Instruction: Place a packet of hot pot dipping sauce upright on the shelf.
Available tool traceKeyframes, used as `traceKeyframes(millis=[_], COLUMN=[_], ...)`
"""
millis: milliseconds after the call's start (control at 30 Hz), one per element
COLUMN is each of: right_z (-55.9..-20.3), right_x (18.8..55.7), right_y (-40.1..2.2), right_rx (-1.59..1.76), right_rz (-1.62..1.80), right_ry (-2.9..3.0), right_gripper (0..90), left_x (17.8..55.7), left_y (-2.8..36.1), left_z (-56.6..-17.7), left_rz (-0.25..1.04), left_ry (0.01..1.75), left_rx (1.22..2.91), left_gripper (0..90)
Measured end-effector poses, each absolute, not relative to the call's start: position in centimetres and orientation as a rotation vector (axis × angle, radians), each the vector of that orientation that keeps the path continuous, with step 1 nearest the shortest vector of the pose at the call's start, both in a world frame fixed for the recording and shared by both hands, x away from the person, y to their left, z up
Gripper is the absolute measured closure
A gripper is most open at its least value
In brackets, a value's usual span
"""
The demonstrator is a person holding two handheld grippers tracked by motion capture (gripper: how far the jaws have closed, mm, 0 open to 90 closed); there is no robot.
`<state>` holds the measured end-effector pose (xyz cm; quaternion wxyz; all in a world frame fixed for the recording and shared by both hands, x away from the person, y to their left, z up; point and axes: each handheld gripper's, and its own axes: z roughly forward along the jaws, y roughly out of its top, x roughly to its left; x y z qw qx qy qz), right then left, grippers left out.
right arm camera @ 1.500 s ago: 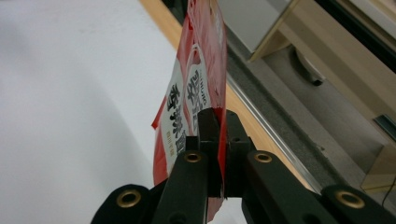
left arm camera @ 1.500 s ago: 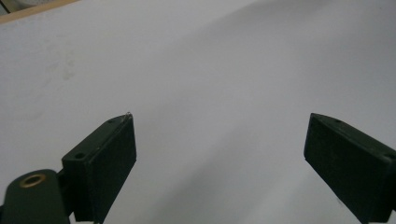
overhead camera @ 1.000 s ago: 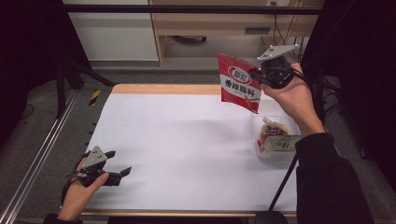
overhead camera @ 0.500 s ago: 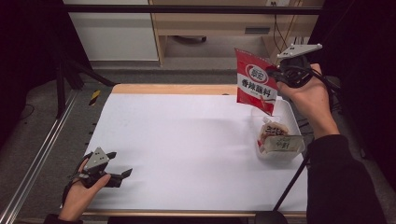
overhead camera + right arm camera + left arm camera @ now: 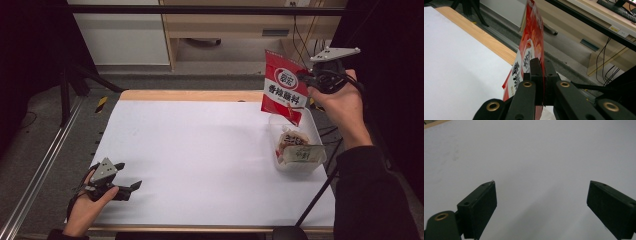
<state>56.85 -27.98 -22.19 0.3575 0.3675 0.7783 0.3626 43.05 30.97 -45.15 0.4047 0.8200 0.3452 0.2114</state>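
A red snack packet (image 5: 283,88) with white label and black characters hangs in the air above the table's far right corner. My right gripper (image 5: 306,76) is shut on the packet's edge. In the right gripper view the two black jaws press together on the red packet (image 5: 534,37), seen edge-on. Below it stands a clear plastic tub (image 5: 297,152) holding wrapped food. My left gripper (image 5: 131,189) rests near the table's front left corner, open; in the left gripper view its pads (image 5: 482,205) stand wide apart over bare white table.
The white table top (image 5: 200,150) has a wooden strip (image 5: 190,95) along its far edge. Behind it are a floor gap and cabinets. A dark pole (image 5: 320,192) rises near the front right. A metal rail (image 5: 40,170) runs along the left.
The right hand has carried the red packet rightward and slightly back, from over the table's far edge to above the tub's far side. The left hand has stayed put.
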Motion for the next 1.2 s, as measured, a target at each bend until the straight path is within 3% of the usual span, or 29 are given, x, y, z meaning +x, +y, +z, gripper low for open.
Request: traceKeyframes(millis=[667,1200], right_z=[-24.8,-29.5], right_x=[56.9,58.2], right_y=[-30.7,-31.1], right_rx=[1.001,1.044], right_rz=[0.913,0.921], right_ry=[2.030,2.063], right_gripper=[89.8,89.9], left_x=[43.0,43.0], left_y=[30.9,30.9], left_z=[-45.1,-45.1], left_rz=[0.540,0.555], left_ry=[0.864,0.867], left_rx=[2.078,2.084], left_gripper=[9.0,9.0])
